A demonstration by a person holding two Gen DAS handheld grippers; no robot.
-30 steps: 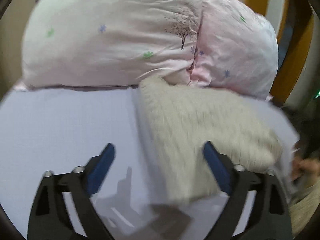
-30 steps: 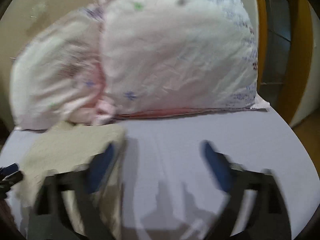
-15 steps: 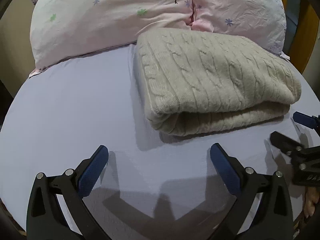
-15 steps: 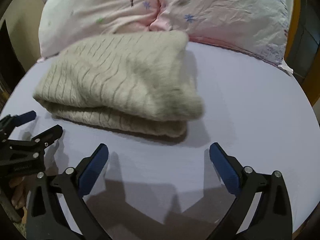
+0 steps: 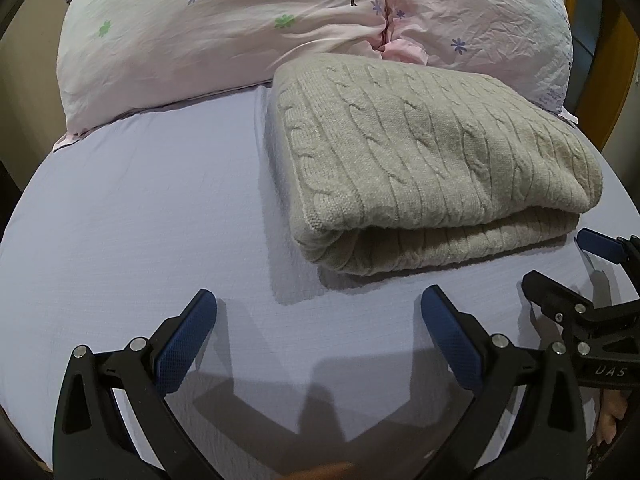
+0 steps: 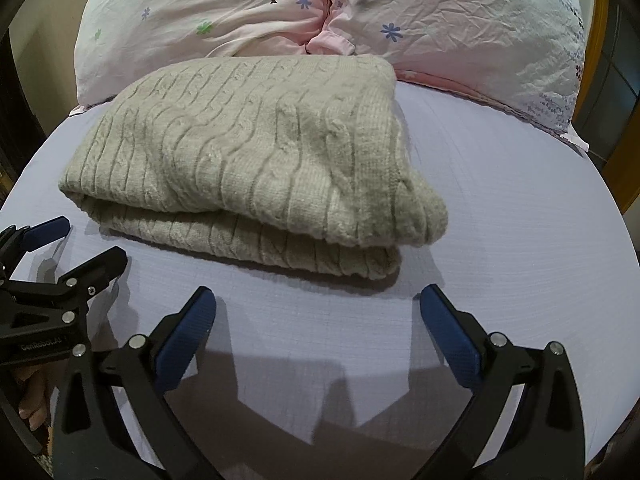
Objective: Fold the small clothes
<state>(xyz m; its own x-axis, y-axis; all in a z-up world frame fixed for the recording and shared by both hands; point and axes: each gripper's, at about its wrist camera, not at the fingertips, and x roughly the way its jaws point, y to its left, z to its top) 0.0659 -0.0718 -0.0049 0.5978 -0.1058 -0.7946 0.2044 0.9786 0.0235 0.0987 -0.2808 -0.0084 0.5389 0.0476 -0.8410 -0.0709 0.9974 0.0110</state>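
Note:
A beige cable-knit sweater (image 5: 424, 160) lies folded into a thick rectangle on the lavender bed sheet (image 5: 140, 220), its far edge against the pillows. It also shows in the right wrist view (image 6: 256, 160). My left gripper (image 5: 318, 312) is open and empty, hovering over the sheet in front of the sweater's left part. My right gripper (image 6: 318, 312) is open and empty, in front of the sweater's right part. Each gripper shows at the edge of the other's view: the right one (image 5: 568, 268), the left one (image 6: 76, 244).
Two pink floral pillows (image 5: 248, 20) stand along the far edge of the bed, also in the right wrist view (image 6: 440, 28). A wooden frame (image 5: 616, 80) rises at the right. The bed sheet (image 6: 520, 200) stretches to the right of the sweater.
Both grippers have pulled back from the sweater towards the near edge of the bed. The sweater now lies folded and still; the views are steady after the earlier blur.

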